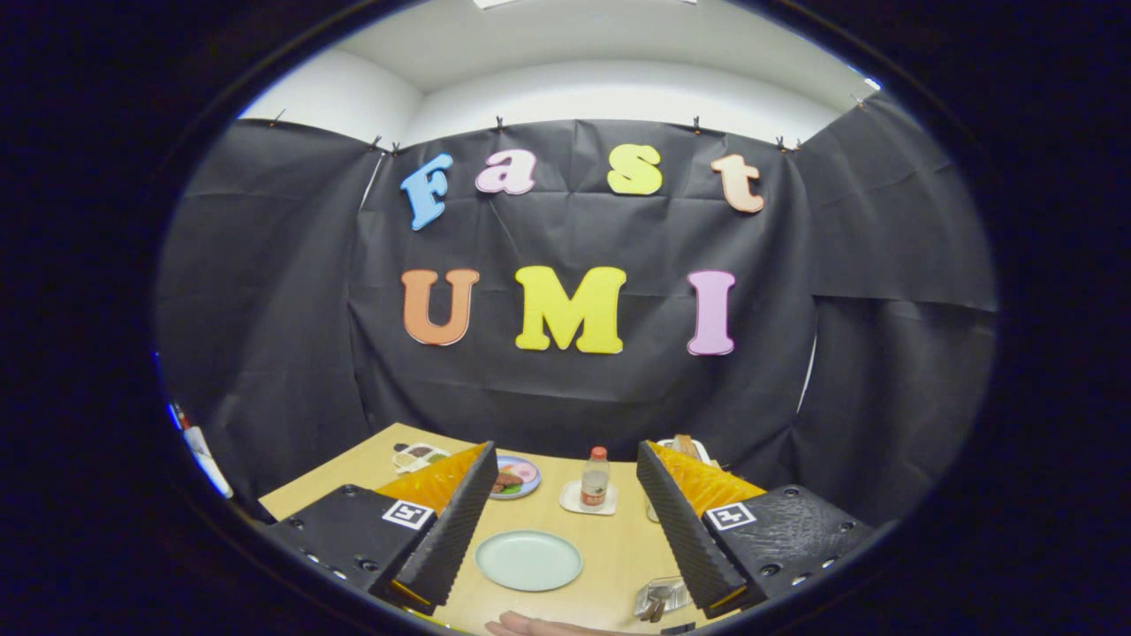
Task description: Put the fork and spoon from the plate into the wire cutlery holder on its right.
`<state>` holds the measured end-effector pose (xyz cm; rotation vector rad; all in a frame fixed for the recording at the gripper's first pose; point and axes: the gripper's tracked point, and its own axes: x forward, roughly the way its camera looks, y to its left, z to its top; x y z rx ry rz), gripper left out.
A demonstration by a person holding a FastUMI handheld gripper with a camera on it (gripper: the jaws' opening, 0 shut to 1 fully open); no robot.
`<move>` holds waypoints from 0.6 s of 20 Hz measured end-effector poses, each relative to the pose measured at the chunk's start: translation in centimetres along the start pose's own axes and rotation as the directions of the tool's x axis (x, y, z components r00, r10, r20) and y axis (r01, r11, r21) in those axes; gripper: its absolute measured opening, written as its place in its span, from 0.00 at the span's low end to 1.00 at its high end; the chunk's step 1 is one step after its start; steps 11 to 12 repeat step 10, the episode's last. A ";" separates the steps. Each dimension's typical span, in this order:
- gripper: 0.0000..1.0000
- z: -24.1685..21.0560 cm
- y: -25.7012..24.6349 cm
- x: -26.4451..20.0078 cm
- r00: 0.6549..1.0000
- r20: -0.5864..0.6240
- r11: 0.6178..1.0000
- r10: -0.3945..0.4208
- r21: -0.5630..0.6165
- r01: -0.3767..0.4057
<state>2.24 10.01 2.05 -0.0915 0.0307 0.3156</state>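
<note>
Your tool is held above the light wooden desk, tipped gently downward toward it, with its two fingers spread wide apart and nothing between them — it is open and grips nothing. Between the fingers lies the pale green round plate, flat on the desk and bare on top; you cannot make out a fork or spoon on it. Just beside the right finger's tip, to the plate's right, sits the wire cutlery holder, low and partly hidden, with dark handles showing inside it. Beyond the plate stands a small clear bottle with a red cap on a white square coaster, and near the left finger a round plate of food. A person's hand rests flat on the near desk edge — palm down, below the plate.
</note>
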 end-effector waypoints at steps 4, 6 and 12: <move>0.96 -0.4 -0.3 0.2 1.000 -0.008 1.000 0.008 -0.004 -0.008; 0.96 -0.7 -0.7 0.5 1.000 -0.017 1.000 0.012 -0.009 -0.012; 0.96 -1.4 -2.5 -0.3 1.000 -0.025 1.000 0.002 -0.013 -0.002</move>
